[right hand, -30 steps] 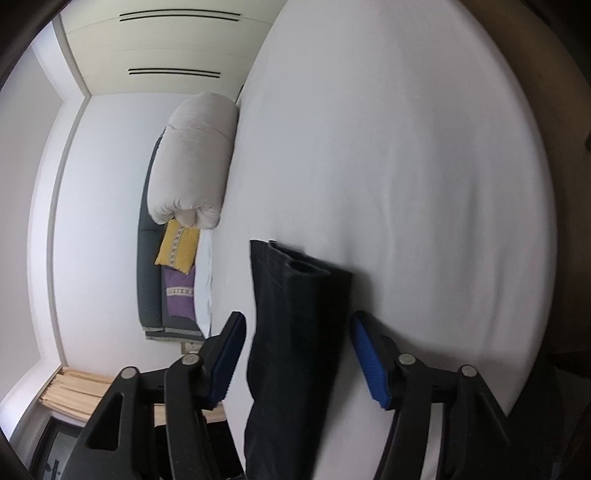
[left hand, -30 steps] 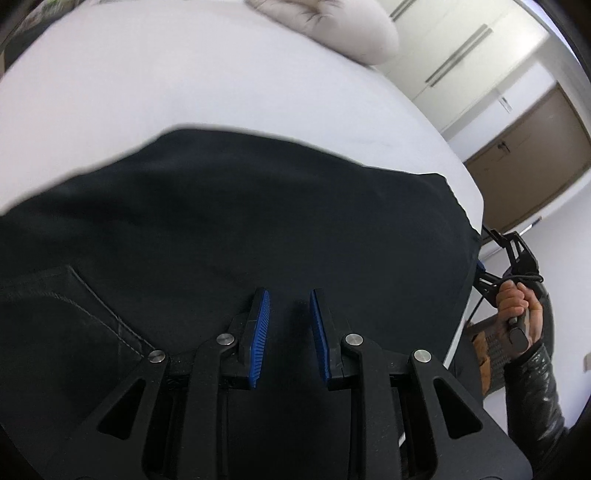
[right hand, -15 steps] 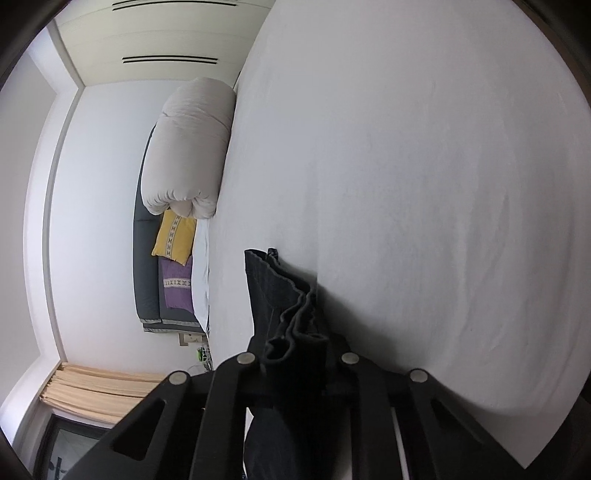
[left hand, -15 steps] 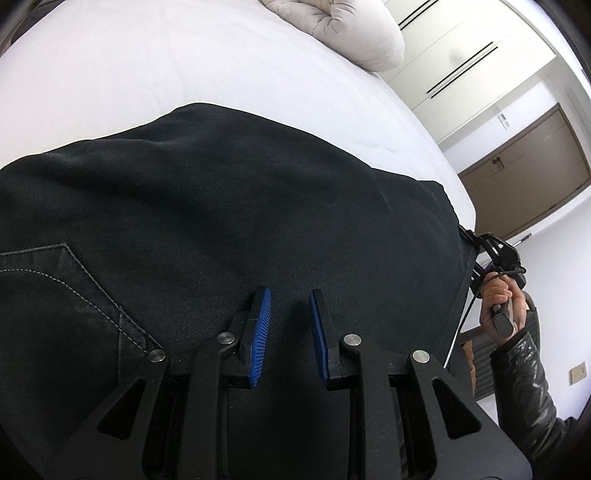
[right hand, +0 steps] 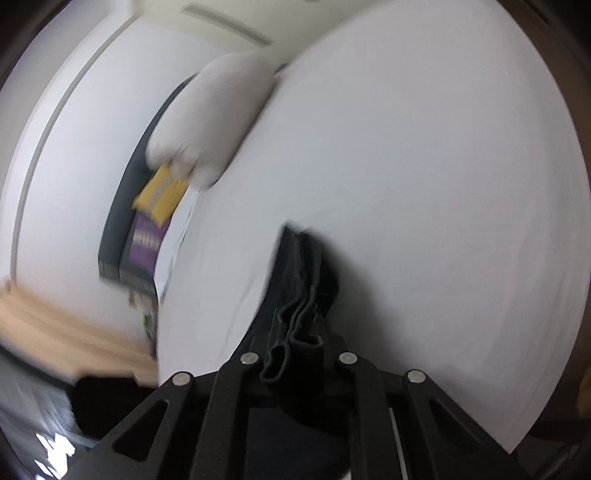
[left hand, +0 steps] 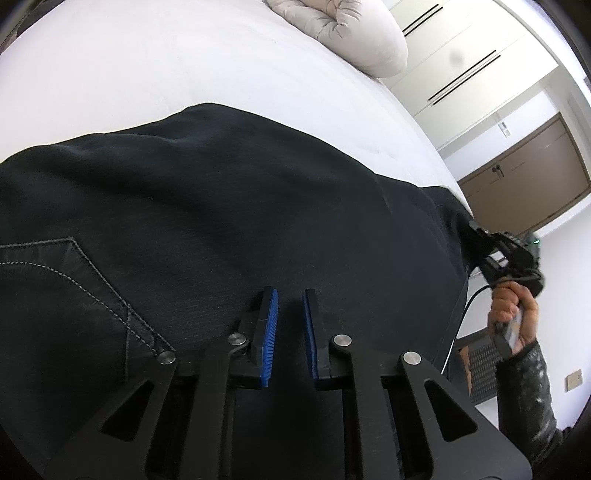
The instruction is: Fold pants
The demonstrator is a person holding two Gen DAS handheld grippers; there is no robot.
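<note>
- Two grippers are at work on one pair of dark pants (left hand: 258, 206) spread across a white bed (left hand: 147, 74).
- From the left wrist camera, the pants lie flat over the near half of the bed, a stitched back pocket (left hand: 62, 280) at the left and the legs running off to the right edge of the mattress.
- Left gripper (left hand: 290, 295): its blue-padded fingers (left hand: 271, 325) stand narrow, with only a thin gap between the pads, low over the fabric near the pocket. Whether cloth is pinched between them cannot be told from this view.
- Right gripper (right hand: 295, 339): its fingers are closed on a bunched, layered edge of the pants (right hand: 303, 280), the folds of cloth standing up between the pads. This view is blurred.
- In the left wrist view the same right gripper (left hand: 480, 240) shows at the far right end of the pants, at the bed's edge, held by a hand (left hand: 513, 314) in a dark shiny sleeve (left hand: 528, 391).
- A pale rolled duvet (left hand: 354, 29) lies at the far end of the bed, well apart from the pants.
- A yellow cushion (right hand: 162, 192) and a purple one (right hand: 146, 243) sit beside the duvet, off the bed's side.
- White wardrobe doors (left hand: 461, 55) and a brown door (left hand: 528, 173) stand beyond the bed.
</note>
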